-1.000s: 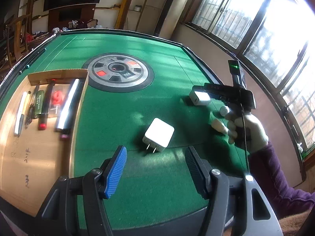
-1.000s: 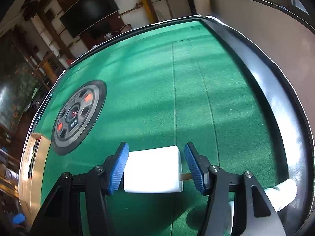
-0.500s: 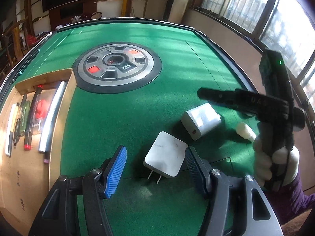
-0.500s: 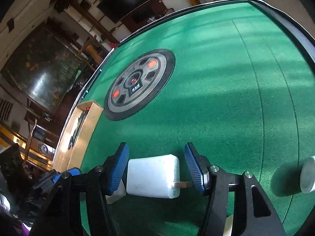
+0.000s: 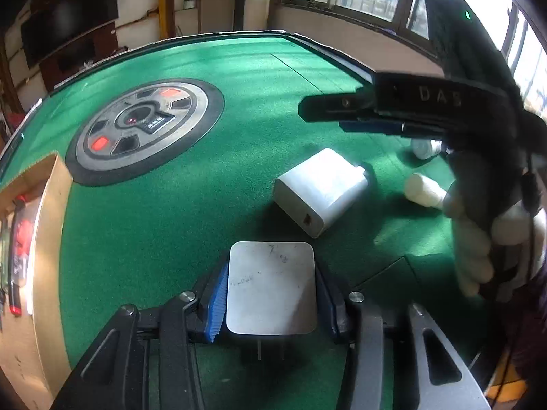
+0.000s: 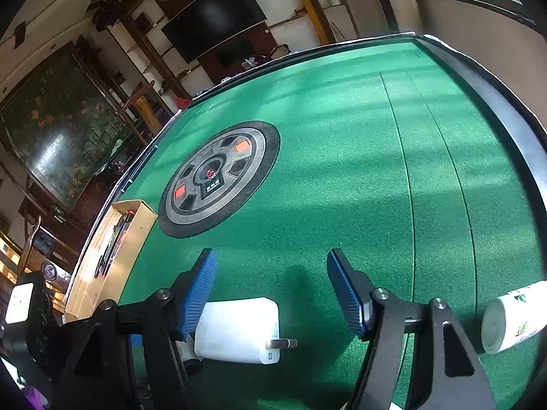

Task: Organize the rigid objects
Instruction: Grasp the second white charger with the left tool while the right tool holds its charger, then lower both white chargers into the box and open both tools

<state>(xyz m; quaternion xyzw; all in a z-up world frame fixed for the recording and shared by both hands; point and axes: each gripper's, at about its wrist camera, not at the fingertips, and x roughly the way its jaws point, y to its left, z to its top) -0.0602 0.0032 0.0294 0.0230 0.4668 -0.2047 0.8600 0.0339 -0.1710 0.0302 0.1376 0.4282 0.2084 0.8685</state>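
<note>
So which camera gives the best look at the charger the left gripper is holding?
The left wrist view: the flat charger sits clamped between the left gripper pads, its whole top face visible. The right wrist view shows only a white sliver at its far left edge.

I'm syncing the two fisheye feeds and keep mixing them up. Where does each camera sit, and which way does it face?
Left wrist: on the left hand-held gripper, looking forward across the green table; its fingers clamp a flat white charger; the gloved right hand shows.
Right wrist: on the right hand-held gripper, facing the table's far edge; fingers open above a thick white charger.
Shared: the thick white charger, the round centre console, the wooden tray.
</note>
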